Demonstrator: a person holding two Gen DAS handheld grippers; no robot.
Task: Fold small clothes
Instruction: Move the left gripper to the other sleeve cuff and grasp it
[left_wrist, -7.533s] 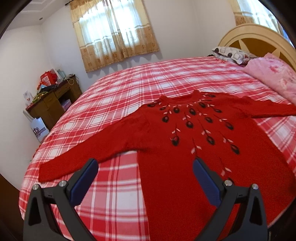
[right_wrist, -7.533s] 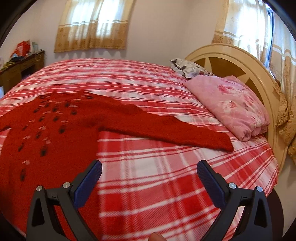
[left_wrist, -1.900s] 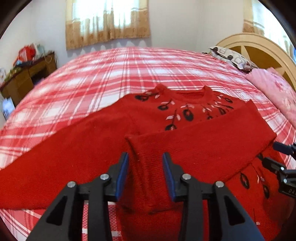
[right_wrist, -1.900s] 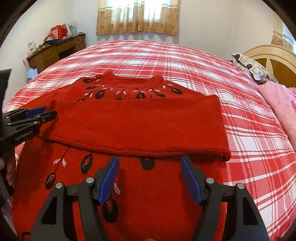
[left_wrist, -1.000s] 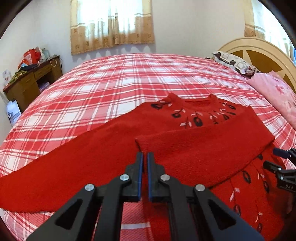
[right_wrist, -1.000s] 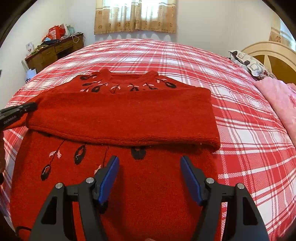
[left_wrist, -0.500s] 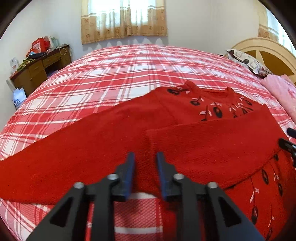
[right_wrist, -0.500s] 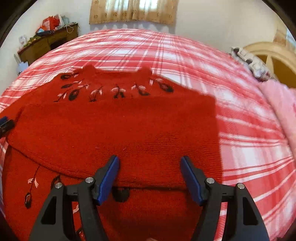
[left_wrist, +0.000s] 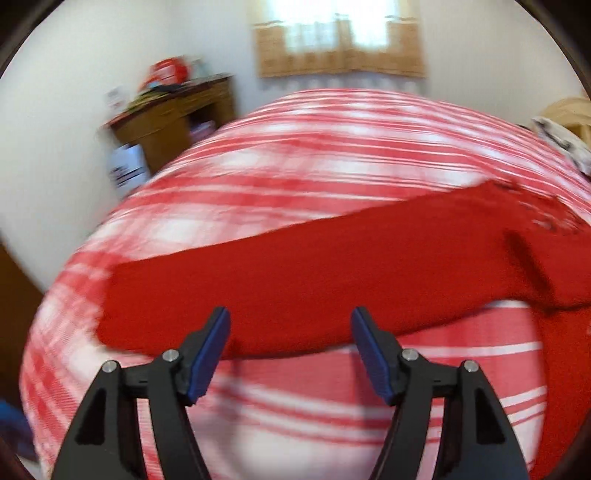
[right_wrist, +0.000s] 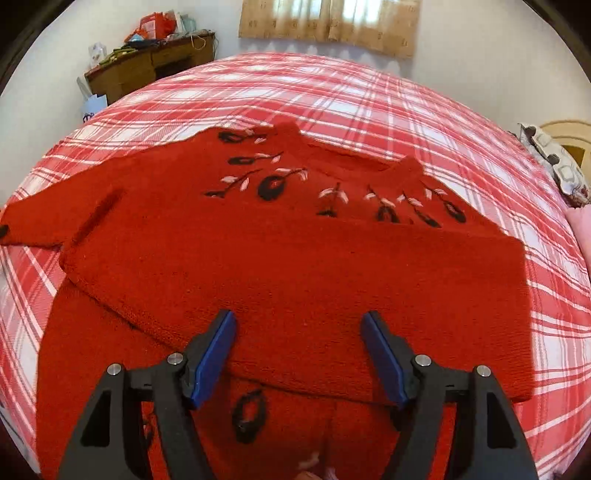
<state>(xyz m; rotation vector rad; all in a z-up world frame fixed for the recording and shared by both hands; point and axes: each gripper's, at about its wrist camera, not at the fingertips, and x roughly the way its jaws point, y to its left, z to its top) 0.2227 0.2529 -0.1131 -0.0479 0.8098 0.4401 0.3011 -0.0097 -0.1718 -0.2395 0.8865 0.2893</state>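
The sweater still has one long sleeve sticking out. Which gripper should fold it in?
Probably the left hand-held gripper: open, facing the unfolded sleeve. The right hand-held gripper hovers over the folded sleeve.

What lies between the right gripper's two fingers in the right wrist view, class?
The folded-over sleeve of the red sweater lies between the right gripper's open fingers, unpinched.

sweater (right_wrist: 295, 266) flat on bed (right_wrist: 406, 110) | one sleeve (right_wrist: 332, 295) folded across its body | desk (right_wrist: 147, 66) beyond bed, left
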